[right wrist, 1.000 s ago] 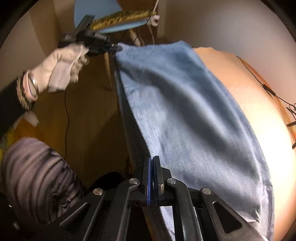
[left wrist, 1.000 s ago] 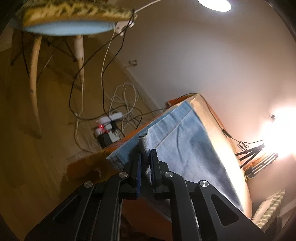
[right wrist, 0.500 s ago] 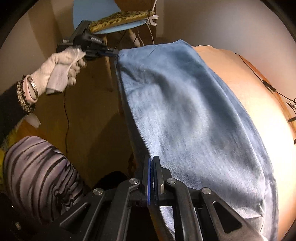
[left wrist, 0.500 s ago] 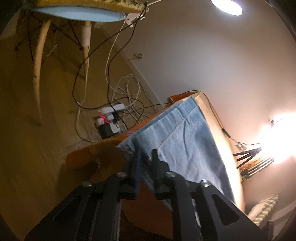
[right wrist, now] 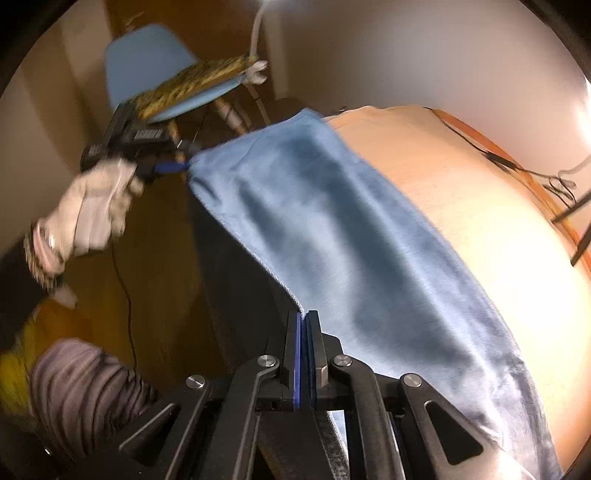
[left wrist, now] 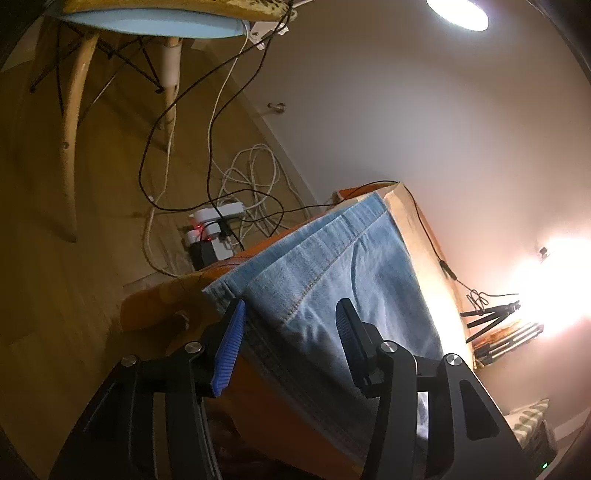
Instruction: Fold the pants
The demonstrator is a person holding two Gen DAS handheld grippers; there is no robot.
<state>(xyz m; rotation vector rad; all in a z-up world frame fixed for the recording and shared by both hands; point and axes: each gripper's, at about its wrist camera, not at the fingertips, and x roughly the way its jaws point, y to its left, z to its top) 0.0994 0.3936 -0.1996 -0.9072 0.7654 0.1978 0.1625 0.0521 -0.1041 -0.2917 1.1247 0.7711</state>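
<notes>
Light blue jeans (left wrist: pixel 332 280) lie folded lengthwise on an orange table (left wrist: pixel 417 229), one long edge hanging over the near side. My left gripper (left wrist: pixel 290 314) is open, its jaws spread wide on either side of the jeans' corner, not holding it. In the right wrist view the jeans (right wrist: pixel 351 240) stretch away across the table (right wrist: pixel 461 192). My right gripper (right wrist: pixel 304 325) is shut on the jeans' near edge. The left gripper (right wrist: pixel 173 166) shows there at the far corner, in a white-gloved hand.
A blue chair (left wrist: pixel 147 26) with wooden legs stands on the wood floor to the left. A power strip (left wrist: pixel 214 229) and tangled cables lie by the table's end. A black cable (left wrist: pixel 436 251) runs over the table's far side. A small tripod (left wrist: pixel 491 317) stands near a bright lamp.
My left gripper has opened and let go of the jeans' corner, which now rests on the table's end. My right gripper stays shut on the near edge.
</notes>
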